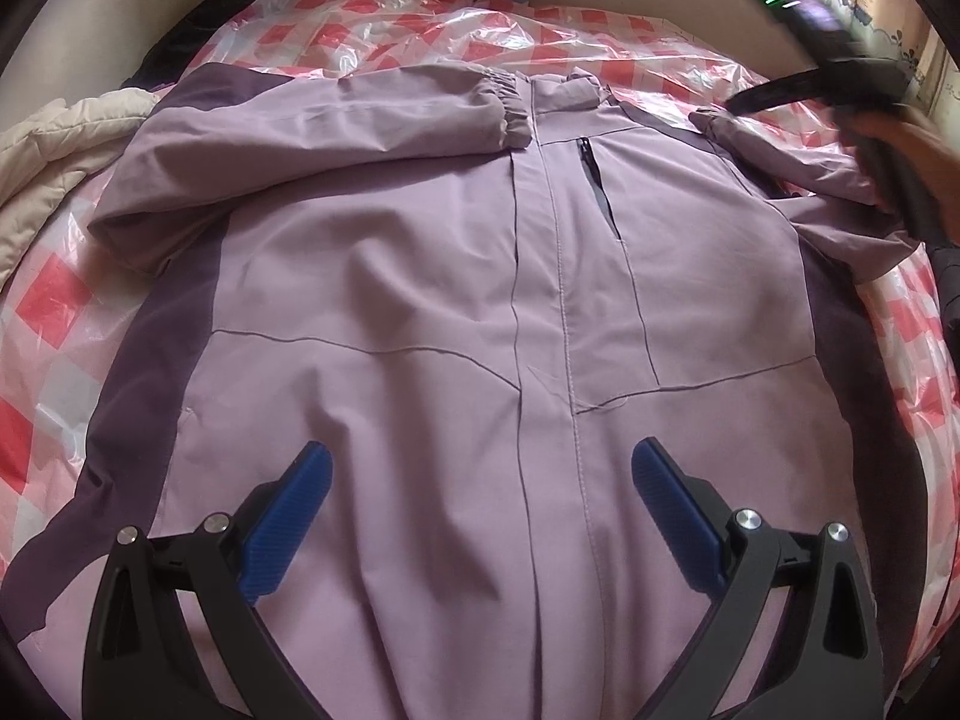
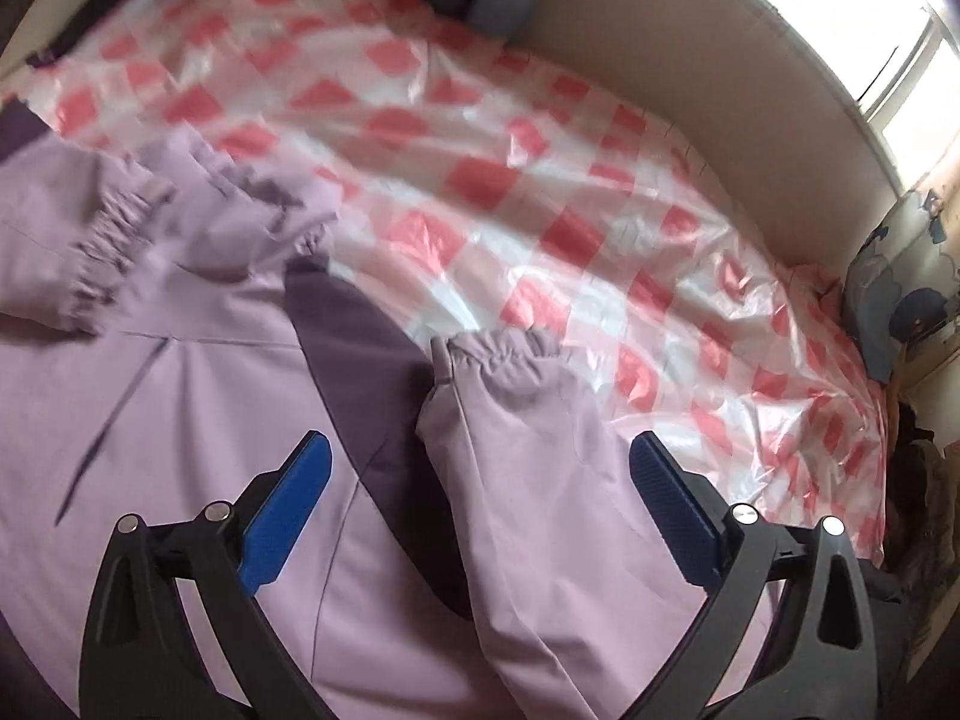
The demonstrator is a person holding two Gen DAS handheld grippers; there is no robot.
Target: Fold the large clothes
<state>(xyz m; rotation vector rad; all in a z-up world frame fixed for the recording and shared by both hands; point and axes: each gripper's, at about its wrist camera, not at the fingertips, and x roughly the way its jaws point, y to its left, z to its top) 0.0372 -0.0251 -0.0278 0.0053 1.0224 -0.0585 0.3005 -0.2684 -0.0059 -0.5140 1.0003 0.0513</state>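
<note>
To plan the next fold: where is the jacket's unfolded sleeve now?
In the right wrist view, the sleeve lies between the open right tongs, cuff on the checked plastic sheet.

A lilac jacket [image 1: 420,312] lies spread flat, front side up, on a bed covered by a sheet of red-and-white checked plastic [image 1: 372,30]. Dark purple panels run down both sides and over the shoulders. The front is closed along a stitched central placket, with a small dark zipped chest pocket [image 1: 597,186] just beside it. One sleeve [image 1: 336,120] is folded across the chest, its elasticated cuff reaching the placket near the collar. The other sleeve [image 2: 516,420] lies bent along the jacket's opposite side, its gathered cuff pointing toward the bed's far edge.
</note>
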